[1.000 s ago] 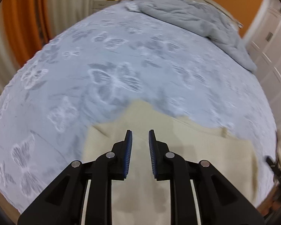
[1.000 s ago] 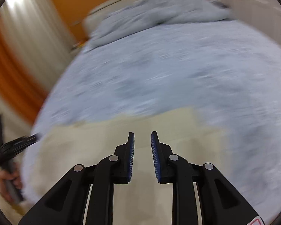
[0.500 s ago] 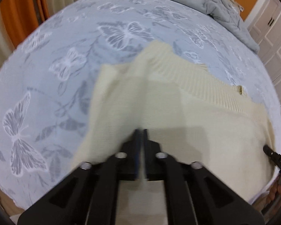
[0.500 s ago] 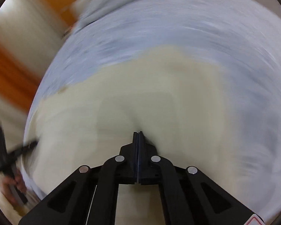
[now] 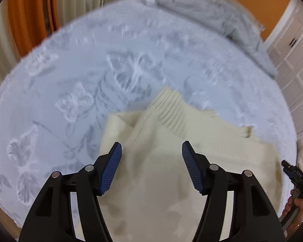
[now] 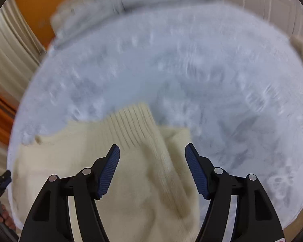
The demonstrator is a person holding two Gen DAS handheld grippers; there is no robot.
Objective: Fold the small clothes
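Note:
A cream knitted sweater (image 5: 171, 171) lies on the bed near its front edge, one ribbed cuff (image 5: 169, 109) folded over its body. My left gripper (image 5: 151, 151) hovers over the sweater's left part, its jaws opening, the blue pads apart and pressing on nothing. The same sweater (image 6: 131, 181) fills the lower left of the right wrist view, with a ribbed sleeve (image 6: 135, 125) lying across it. My right gripper (image 6: 152, 151) hangs over that sleeve, jaws opening, no cloth pinched between the pads.
The bed's pale blue butterfly-print cover (image 5: 91, 80) spreads all around. A rumpled grey duvet (image 5: 212, 14) lies at the far end. Orange curtains (image 5: 30, 16) hang at left, white cupboards (image 5: 293, 60) at right. A hand (image 5: 293, 205) holding the other gripper shows at the right edge.
Both grippers shut over the sweater half a second ago and now stand open again. The sleeve and cuff now lie folded across the sweater's body. Both hands sank lower.

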